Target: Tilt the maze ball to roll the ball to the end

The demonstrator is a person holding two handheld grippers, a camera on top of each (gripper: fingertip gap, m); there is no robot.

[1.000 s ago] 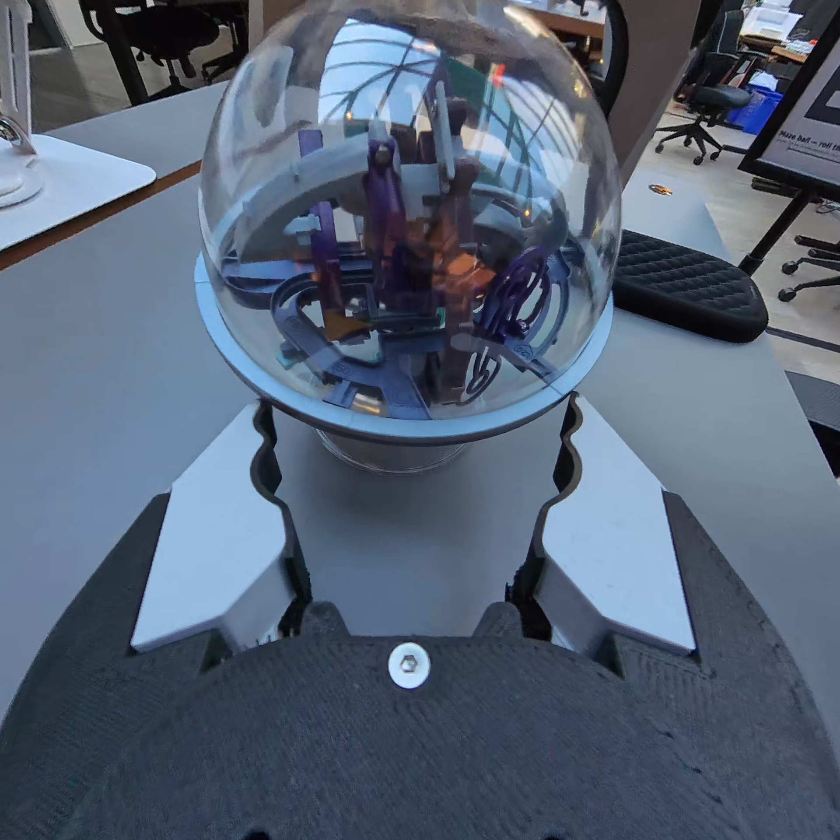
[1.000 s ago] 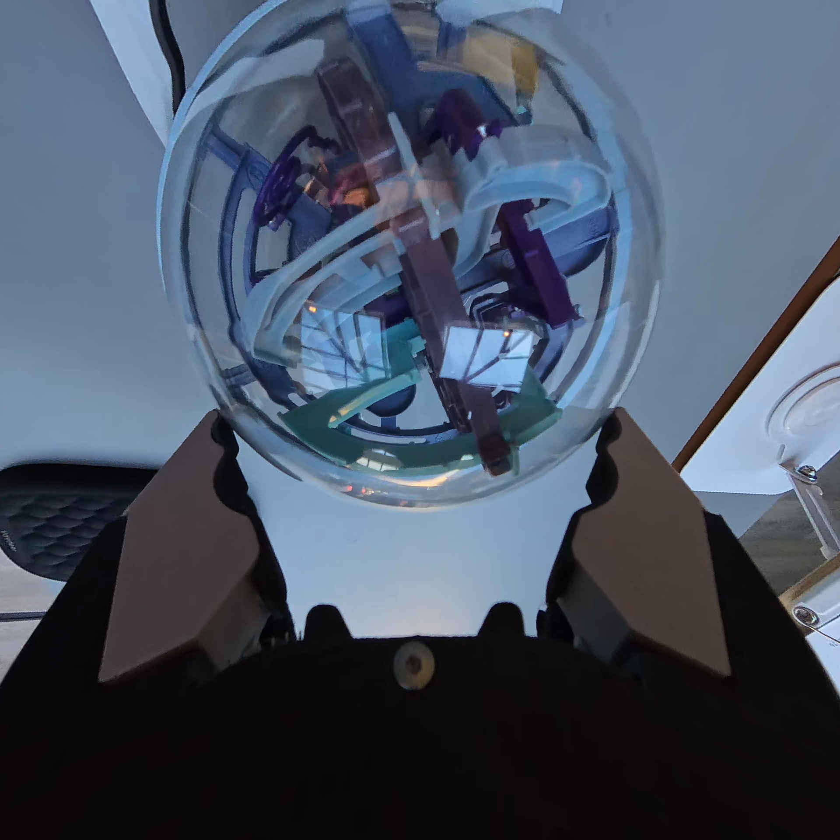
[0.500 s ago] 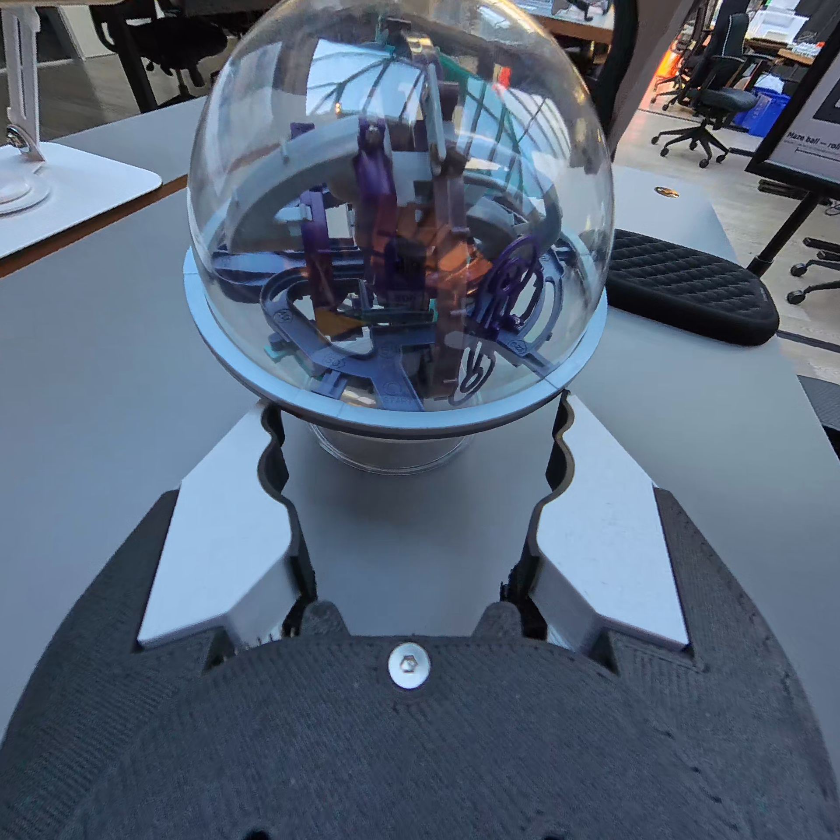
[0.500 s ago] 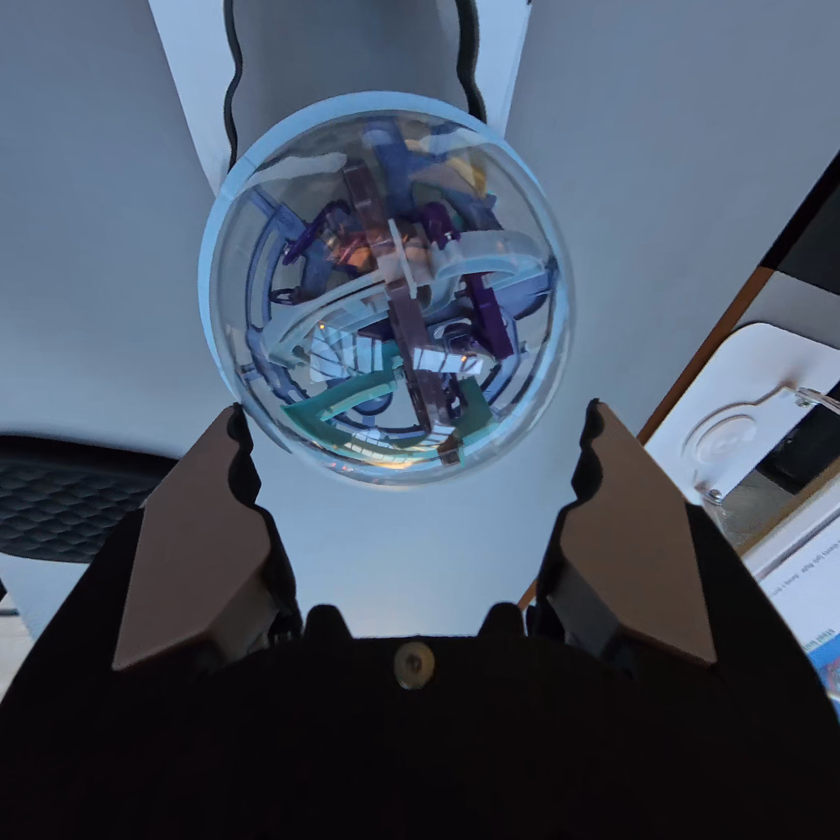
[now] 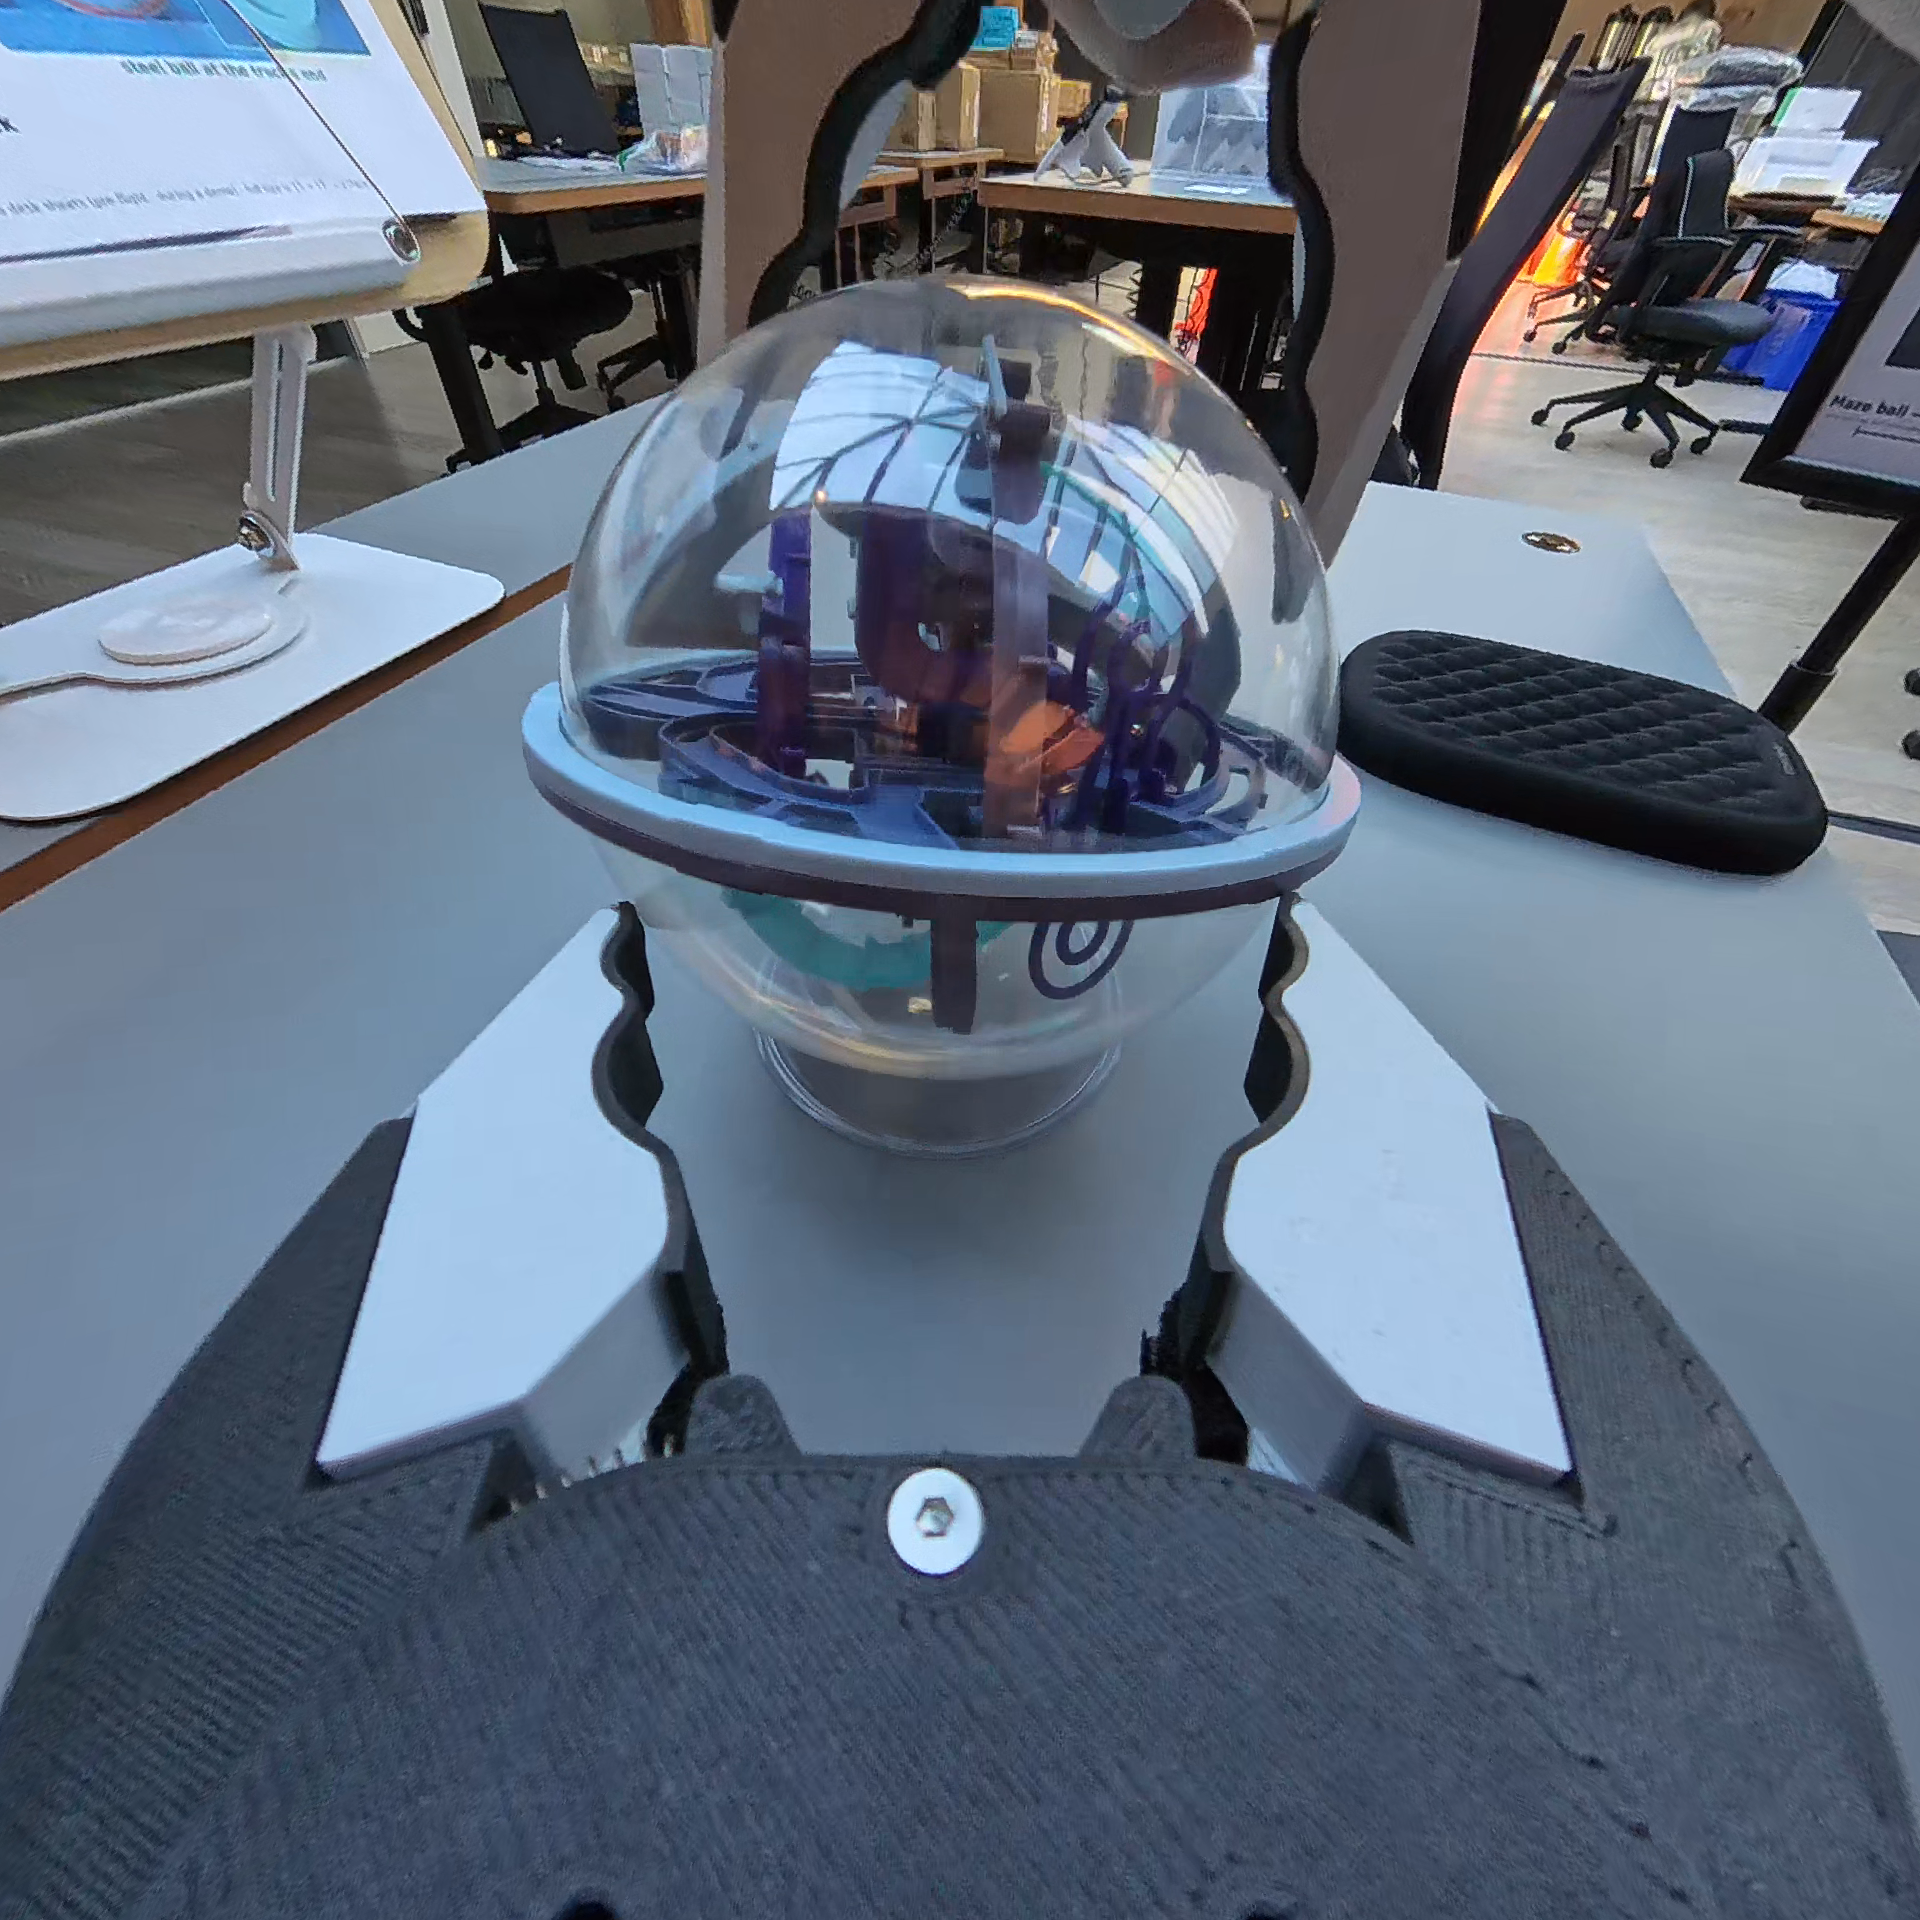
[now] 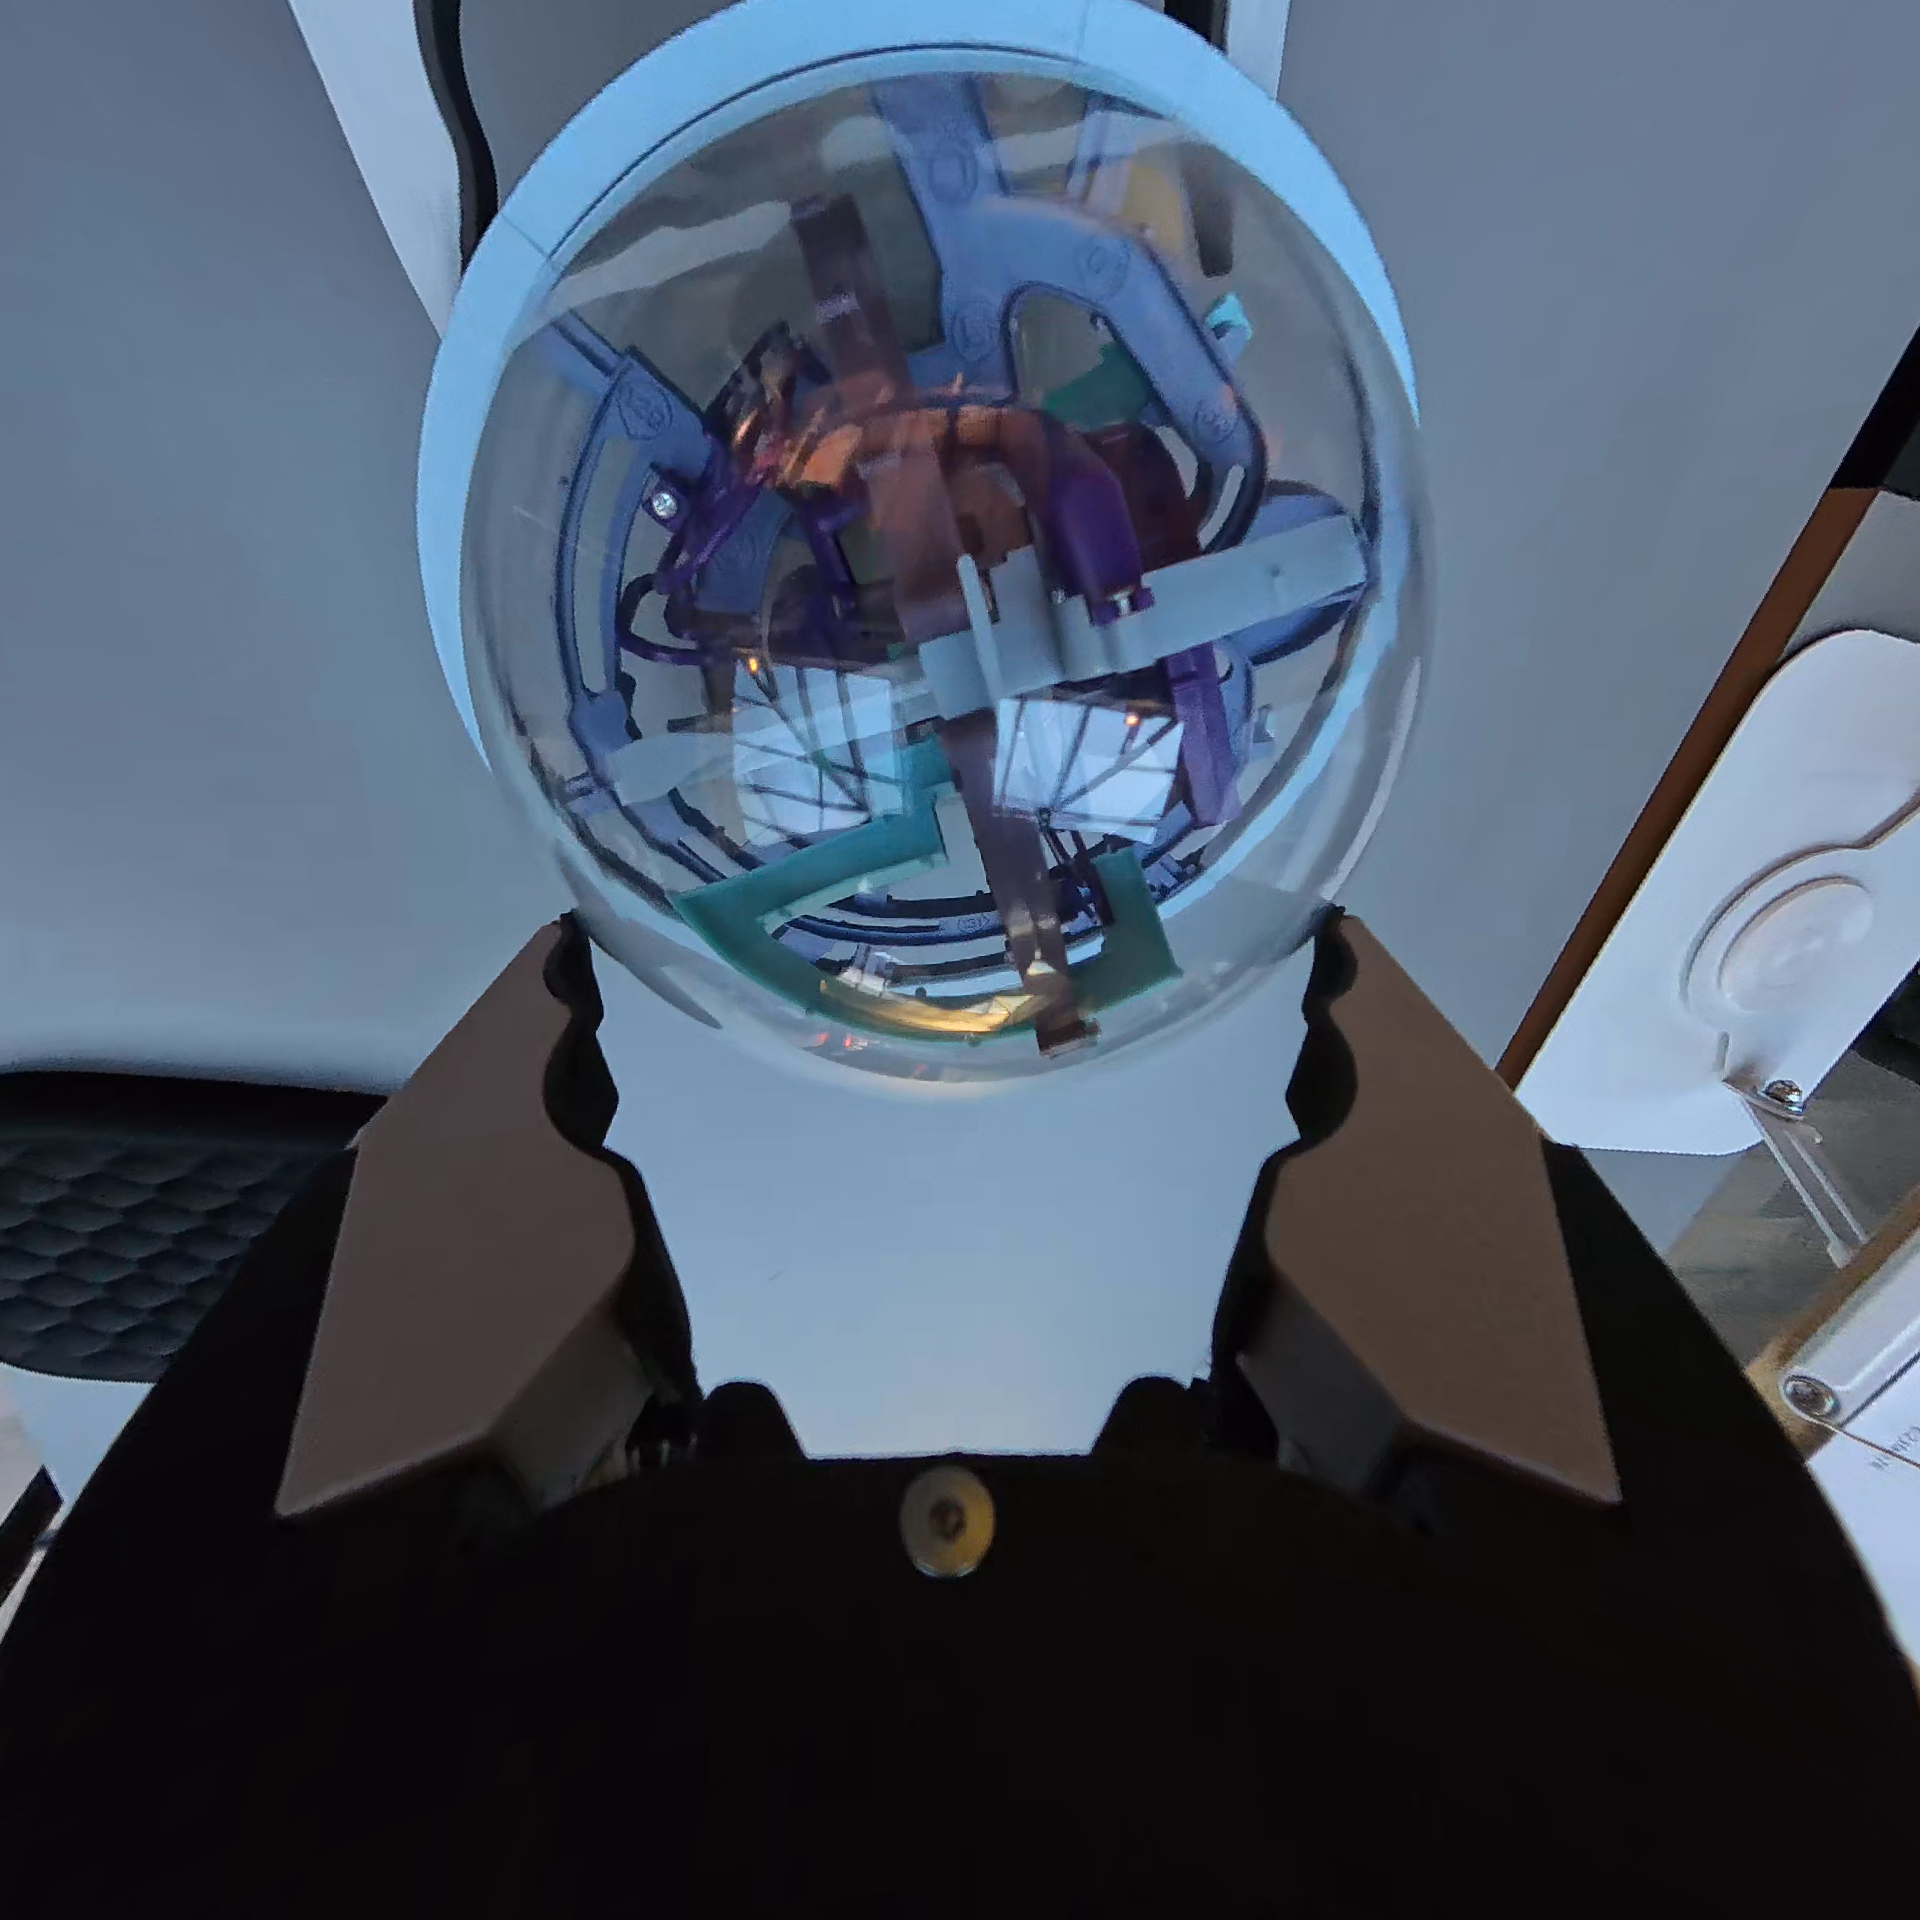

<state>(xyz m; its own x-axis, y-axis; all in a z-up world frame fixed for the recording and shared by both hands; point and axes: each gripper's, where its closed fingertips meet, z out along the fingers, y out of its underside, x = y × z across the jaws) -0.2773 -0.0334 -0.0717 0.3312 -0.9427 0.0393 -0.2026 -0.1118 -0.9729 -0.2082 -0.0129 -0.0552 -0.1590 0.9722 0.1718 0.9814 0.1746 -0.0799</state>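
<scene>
Left gripper [image 5: 951, 940] was spread wide, its grey fingers [image 5: 540, 1195] flanking the lower half of the maze ball [image 5: 940, 717]; whether the tips touched the shell, I couldn't tell. Right gripper [image 6: 951, 951] was likewise spread, coming down from above, brown fingers [image 6: 468, 1216] either side of the dome's near edge, tips right at the shell; contact unclear. In the left wrist view I saw the right gripper's brown fingers hanging behind and above the sphere.

Maze ball sat upright on a clear ring stand [image 5: 935, 1101] on the grey table [image 5: 260, 987], pale equator band roughly level. Inside: blue, purple, teal and brown tracks. A small shiny ball [image 6: 663, 505] showed on a blue track at upper left in the right wrist view.

Black wrist rest [image 5: 1579, 748] lay on the table to the right of the sphere, apart from it. White stand base [image 5: 208, 665] sat on the adjoining surface to the left, holding up a tilted printed sheet [image 5: 187, 125]. Office chairs [image 5: 1652, 343] and desks stood in the background.
</scene>
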